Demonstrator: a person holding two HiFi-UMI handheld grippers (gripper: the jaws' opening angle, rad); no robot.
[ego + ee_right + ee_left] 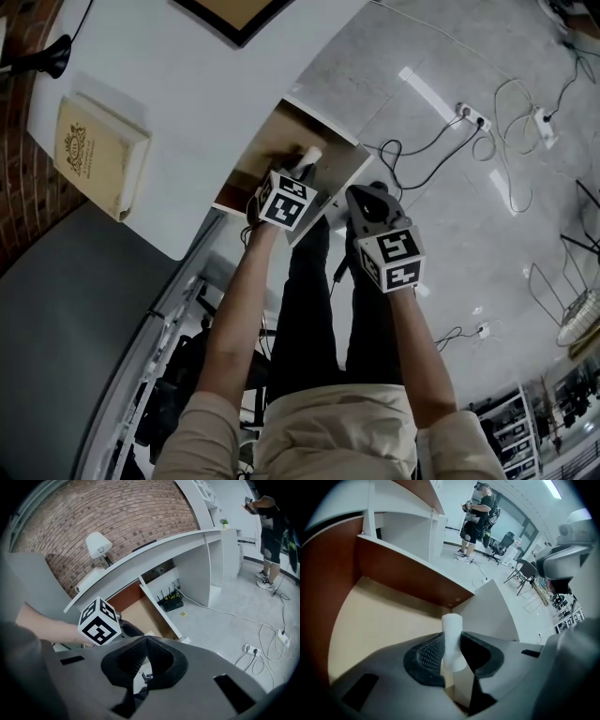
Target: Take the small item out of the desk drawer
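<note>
The desk drawer (265, 155) stands pulled open, its pale floor (379, 620) bare under reddish-brown walls. My left gripper (302, 167) hangs over the drawer's near part, shut on a small white cylinder (451, 623) that sticks up past the pads. The same cylinder shows as a white tip (310, 153) in the head view. My right gripper (367, 199) hovers to the right of the drawer front, above the floor. Its jaws (146, 641) meet at the tips with nothing between them. The left gripper's marker cube (98, 626) shows in front of the drawer (140, 613) in the right gripper view.
A cream book (98, 155) lies on the white desk (187, 103), with a lamp (98, 543) by the brick wall. Power strips and cables (473, 117) trail over the grey floor. A router (171, 603) sits under the desk. A person (476, 517) stands far off.
</note>
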